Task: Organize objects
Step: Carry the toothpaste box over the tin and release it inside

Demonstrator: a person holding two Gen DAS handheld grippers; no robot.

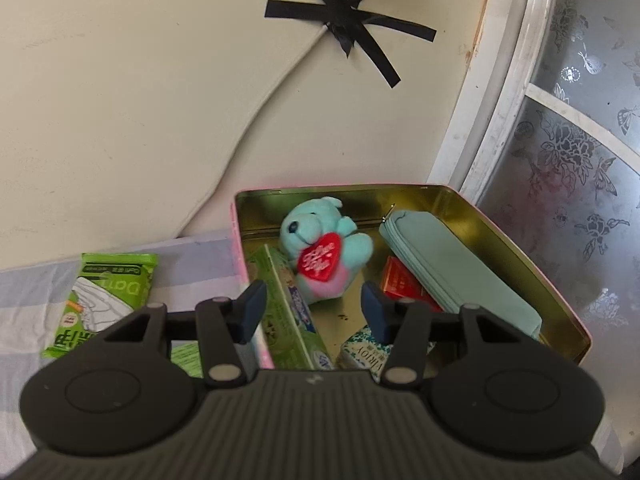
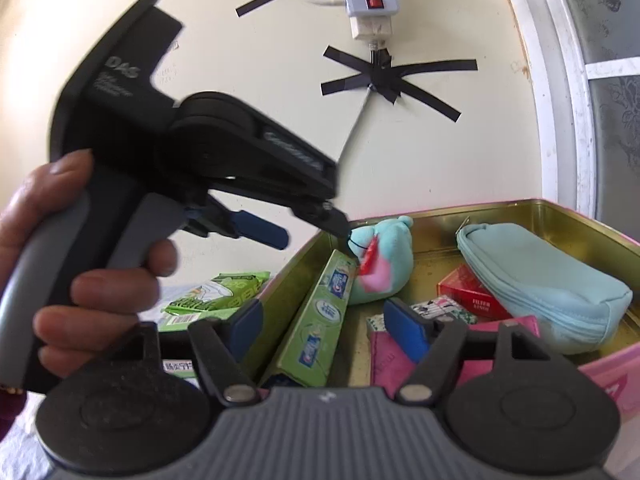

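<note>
Overall, everything sits in or beside one landmark, the open rectangular tin [image 1: 520, 240] with brassy, shiny inner walls and a pink outside. Left of the tin, on pale checked cloth, lies a crinkly green foil packet [image 1: 104, 300]. Inside the tin, along its left wall, rests a long green cardboard toothpaste box [image 1: 288, 312]; next to it, toward the back wall, a fuzzy turquoise plush bear [image 1: 324, 240] hugs a red heart. Farther right come a small red carton [image 1: 400, 284] and, along the right wall, a soft oblong teal zip pouch [image 1: 452, 264]. The left gripper [image 1: 314, 312] hangs over the tin's near edge, its blue pads apart with nothing between them. The right gripper [image 2: 324, 330] is likewise released and empty above a flat pink packet [image 2: 390, 360].
</note>
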